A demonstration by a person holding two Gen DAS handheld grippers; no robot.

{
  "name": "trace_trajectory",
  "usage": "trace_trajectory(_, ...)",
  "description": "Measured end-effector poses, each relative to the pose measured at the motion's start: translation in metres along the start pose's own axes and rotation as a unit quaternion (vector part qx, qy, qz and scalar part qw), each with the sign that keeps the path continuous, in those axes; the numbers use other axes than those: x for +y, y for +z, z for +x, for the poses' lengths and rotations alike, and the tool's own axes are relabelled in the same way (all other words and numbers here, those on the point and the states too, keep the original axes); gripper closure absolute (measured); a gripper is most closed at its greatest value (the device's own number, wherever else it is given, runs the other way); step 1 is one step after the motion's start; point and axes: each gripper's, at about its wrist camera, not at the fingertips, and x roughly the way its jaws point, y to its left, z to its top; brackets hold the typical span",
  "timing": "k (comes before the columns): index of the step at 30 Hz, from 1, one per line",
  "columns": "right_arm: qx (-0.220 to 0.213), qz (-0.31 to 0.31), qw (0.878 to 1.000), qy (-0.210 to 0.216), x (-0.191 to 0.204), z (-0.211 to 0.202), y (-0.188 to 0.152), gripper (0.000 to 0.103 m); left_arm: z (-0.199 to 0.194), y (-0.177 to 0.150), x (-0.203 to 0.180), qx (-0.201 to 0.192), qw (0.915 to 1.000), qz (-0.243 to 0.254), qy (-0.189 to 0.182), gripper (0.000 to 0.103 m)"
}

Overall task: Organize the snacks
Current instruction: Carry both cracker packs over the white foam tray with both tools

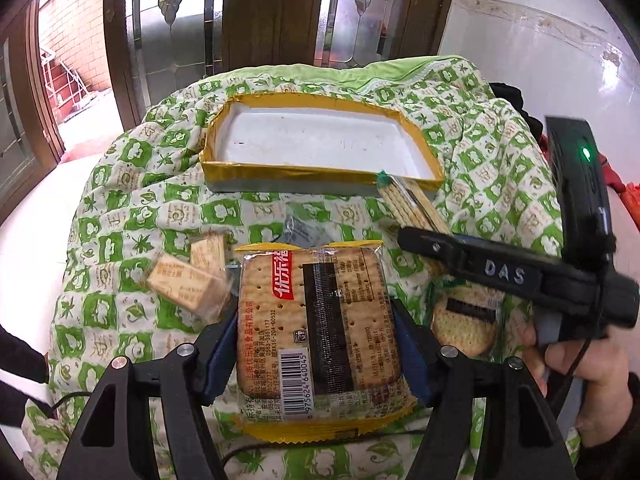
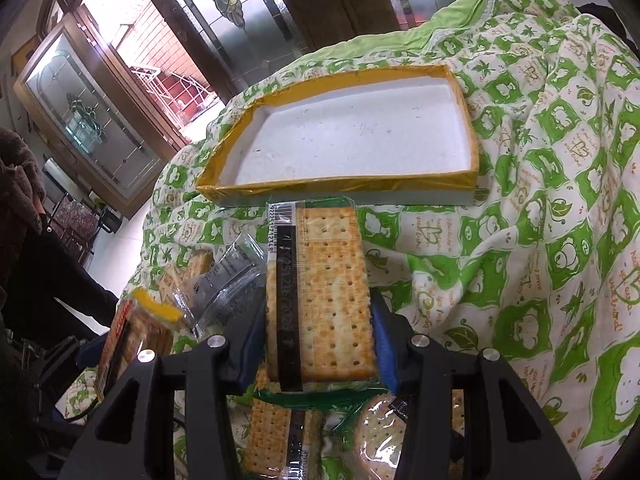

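In the left wrist view my left gripper (image 1: 316, 360) is shut on a yellow-edged packet of square crackers (image 1: 316, 312), held above the quilt. A shallow tray with a yellow rim (image 1: 320, 168) and a white floor lies beyond it. My right gripper (image 1: 412, 232) comes in from the right, shut on a green-edged packet of crackers (image 1: 408, 204) just in front of the tray's near right corner. In the right wrist view that green-edged packet (image 2: 324, 292) sits between the blue pads (image 2: 384, 344) of my right gripper (image 2: 320, 352), pointing at the tray's rim (image 2: 340, 184).
A green and white quilt (image 1: 120, 208) covers the surface. Small cracker packets (image 1: 188, 276) lie at the left and a round cracker packet (image 1: 464, 324) at the right. More packets (image 2: 272, 436) lie under my right gripper. Glass doors (image 1: 180, 20) stand behind. A hand (image 1: 584, 364) holds the right gripper.
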Motion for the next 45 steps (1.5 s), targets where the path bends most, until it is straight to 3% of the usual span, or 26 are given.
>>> trace_trajectory(20,-0.019,-0.007,1.0,-0.015,0.003,-0.01,0.012,0.056,0.022,0.031,0.007,-0.008,0.9991,0.019,0.037,0.03)
trace_trajectory(45,-0.034,-0.052,0.997,-0.039,0.029,-0.024,0.063,0.056,0.031,0.055,0.021,-0.012,0.9989,0.017,0.042,0.03)
